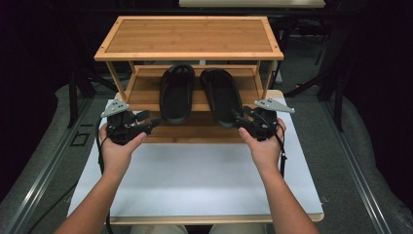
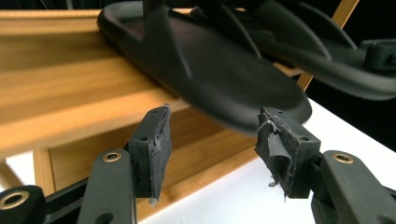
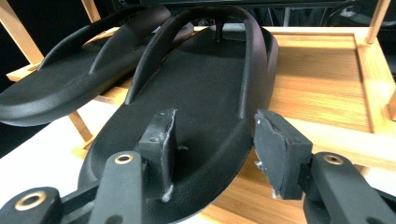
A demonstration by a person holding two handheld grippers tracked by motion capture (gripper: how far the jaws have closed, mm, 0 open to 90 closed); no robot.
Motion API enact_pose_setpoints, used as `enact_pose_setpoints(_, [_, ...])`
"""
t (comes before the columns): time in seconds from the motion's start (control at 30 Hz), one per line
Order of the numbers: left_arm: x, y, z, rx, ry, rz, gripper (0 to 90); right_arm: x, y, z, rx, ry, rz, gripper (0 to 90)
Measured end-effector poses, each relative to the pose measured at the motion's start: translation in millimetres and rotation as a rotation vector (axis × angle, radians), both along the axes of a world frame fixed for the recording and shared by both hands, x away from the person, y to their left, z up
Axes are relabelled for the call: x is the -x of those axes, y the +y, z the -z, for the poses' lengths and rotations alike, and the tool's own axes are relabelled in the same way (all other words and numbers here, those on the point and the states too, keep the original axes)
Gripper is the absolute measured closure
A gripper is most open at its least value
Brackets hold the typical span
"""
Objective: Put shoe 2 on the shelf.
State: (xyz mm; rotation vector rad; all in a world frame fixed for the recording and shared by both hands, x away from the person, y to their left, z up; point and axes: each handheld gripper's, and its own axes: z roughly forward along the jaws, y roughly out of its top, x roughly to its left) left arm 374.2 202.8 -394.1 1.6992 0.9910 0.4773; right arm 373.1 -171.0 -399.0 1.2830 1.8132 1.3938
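High view: each spread gripper, left gripper (image 1: 155, 121) and right gripper (image 1: 237, 118), points at its nearest black sandal (image 1: 177, 92) heel on the rack (image 1: 146, 87).

Two black sandals (image 1: 176, 92) (image 1: 221, 96), side by side, heels seemingly overhanging bamboo rack's (image 1: 189, 36) lower shelf

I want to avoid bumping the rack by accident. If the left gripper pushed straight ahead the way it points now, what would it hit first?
Most likely the heel of the left sandal, which overhangs the rack's lower shelf just beyond the open left gripper. Depth is hard to judge.
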Motion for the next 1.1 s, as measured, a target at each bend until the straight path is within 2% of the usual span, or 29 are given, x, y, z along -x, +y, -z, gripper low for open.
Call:
enact_pose_setpoints(0.2, [-14.0, -14.4, -7.3, -0.026, 0.018, 0.004, 44.0, -3.2, 8.0, 1.2, 0.005, -0.008, -0.001, 48.8])
enact_pose_setpoints(0.27, [-18.1, -18.9, -7.3, -0.033, 0.023, -0.006, 43.7, -4.2, 11.8, 2.1, 0.002, -0.014, 0.004, 48.8])
enact_pose_setpoints(0.37, [-22.7, -23.9, -5.9, -0.019, 0.028, -0.020, 41.9, -4.6, 17.5, 3.8, -0.005, -0.024, 0.014, 48.7])
enact_pose_setpoints(0.47, [-27.0, -29.2, -2.0, -0.042, 0.041, -0.038, 41.1, -4.5, 24.3, 6.7, -0.009, -0.042, 0.031, 48.0])
enact_pose_setpoints(0.6, [-28.1, -28.6, -1.8, -0.042, 0.043, -0.038, 40.8, -3.8, 31.3, 10.2, 0.001, -0.070, 0.059, 48.0])
enact_pose_setpoints(0.77, [-28.9, -26.9, -2.1, -0.037, 0.048, -0.032, 43.0, -5.9, 34.9, 11.4, -0.011, -0.074, 0.063, 48.0])
enact_pose_setpoints(0.97, [-28.1, -27.9, -2.1, -0.042, 0.045, -0.036, 43.4, -9.0, 45.4, 13.4, -0.008, -0.089, 0.099, 48.0])
enact_pose_setpoints(1.1, [-28.4, -27.8, -2.2, -0.041, 0.044, -0.034, 43.6, -13.0, 49.6, 12.7, -0.016, -0.083, 0.093, 47.0])
